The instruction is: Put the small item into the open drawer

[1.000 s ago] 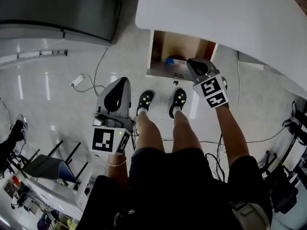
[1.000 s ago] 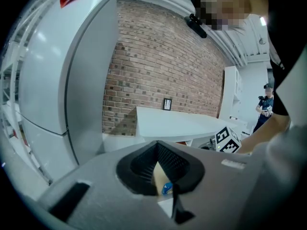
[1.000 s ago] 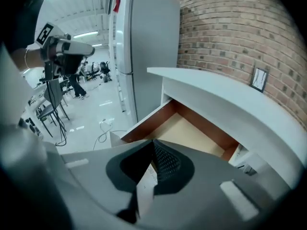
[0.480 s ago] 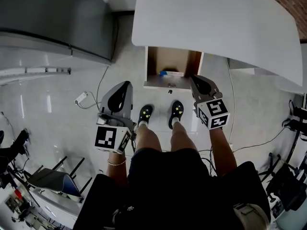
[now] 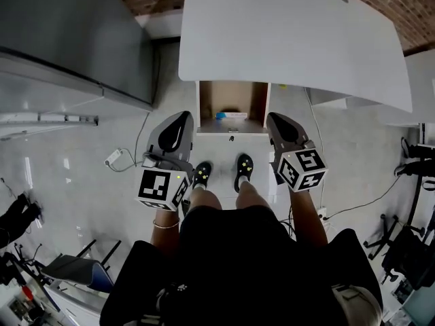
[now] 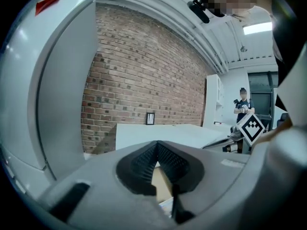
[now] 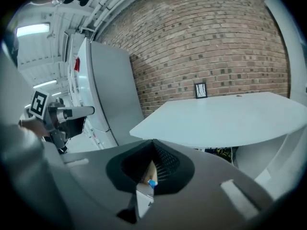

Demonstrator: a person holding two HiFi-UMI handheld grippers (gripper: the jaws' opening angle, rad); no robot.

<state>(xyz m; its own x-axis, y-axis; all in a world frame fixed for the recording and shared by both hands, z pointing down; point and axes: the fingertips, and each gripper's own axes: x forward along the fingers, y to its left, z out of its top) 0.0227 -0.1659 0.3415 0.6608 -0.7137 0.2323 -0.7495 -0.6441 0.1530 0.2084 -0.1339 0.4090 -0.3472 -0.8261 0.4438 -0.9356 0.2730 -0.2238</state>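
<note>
The ribbed black fingers (image 7: 166,162) of the right gripper (image 7: 153,146) are seen pressed together with nothing clamped between them, and those of the left gripper (image 6: 157,147) are likewise closed and empty. Both grippers are held low over the pale floor (image 5: 102,175), tips pointed at the open wooden drawer (image 5: 238,95) under the white desk top (image 5: 292,39). The small white-and-blue item (image 5: 231,115) is seen lying inside that drawer, near its front, its long axis set across the opening. It lies ahead of and between the two tips, and neither gripper is judged clearly nearer.
</note>
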